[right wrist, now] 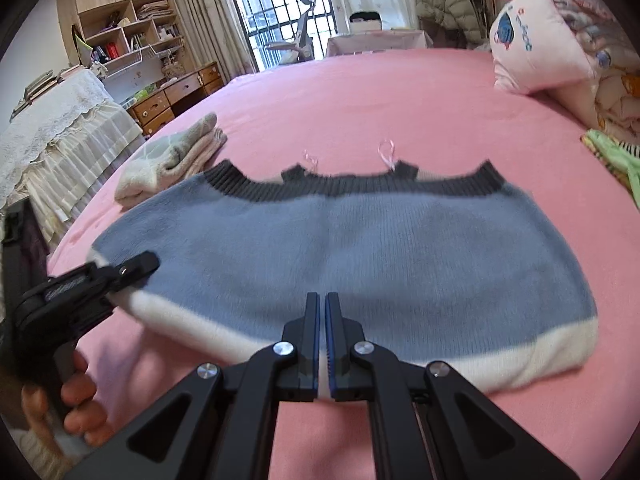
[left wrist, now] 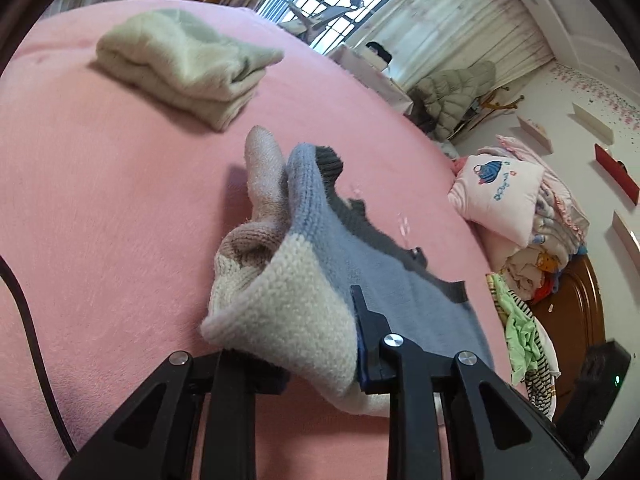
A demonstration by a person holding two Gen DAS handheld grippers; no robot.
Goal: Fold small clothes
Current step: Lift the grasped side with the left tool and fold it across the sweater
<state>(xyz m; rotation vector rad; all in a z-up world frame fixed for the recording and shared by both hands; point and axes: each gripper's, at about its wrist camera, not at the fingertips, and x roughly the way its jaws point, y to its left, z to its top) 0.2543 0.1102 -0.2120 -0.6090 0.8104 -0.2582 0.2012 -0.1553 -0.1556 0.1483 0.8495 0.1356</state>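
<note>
- Knitted blue wool with a cream hem band and a dark grey ribbed edge: that is the small sweater (right wrist: 352, 248) lying spread across the pink bed (right wrist: 360, 92), its cream band along the side of the bed nearest me and its grey ribbing pointing toward the far edge.
- My right gripper (right wrist: 322, 344) has its jaws all but closed, only a thin slit between the blue pads, pinching the cream band at about the middle of the near hem.
- My left gripper (left wrist: 316, 360) is clamped on the sweater's (left wrist: 320, 272) left end; the fingers stand fairly wide apart, with bunched cream knit filling the gap between them. From the right wrist view I see the same gripper (right wrist: 132, 268) gripping that corner, where the knit is lifted off the bed.
- In the left wrist view the fabric held there is folded up into a loose hollow, and a pale pinkish sleeve (left wrist: 266, 176) sticks up beyond it.
- A folded pale green and cream garment (right wrist: 172, 160) sits on the bed toward its left edge, beyond the sweater's left end and apart from it.
- A pink pillow (right wrist: 536, 52) with a blue print leans against a stack of bedding (left wrist: 540, 236) at the far right corner of the bed.
- Two thin pink loops (right wrist: 386, 154) lie just past the grey ribbing.
</note>
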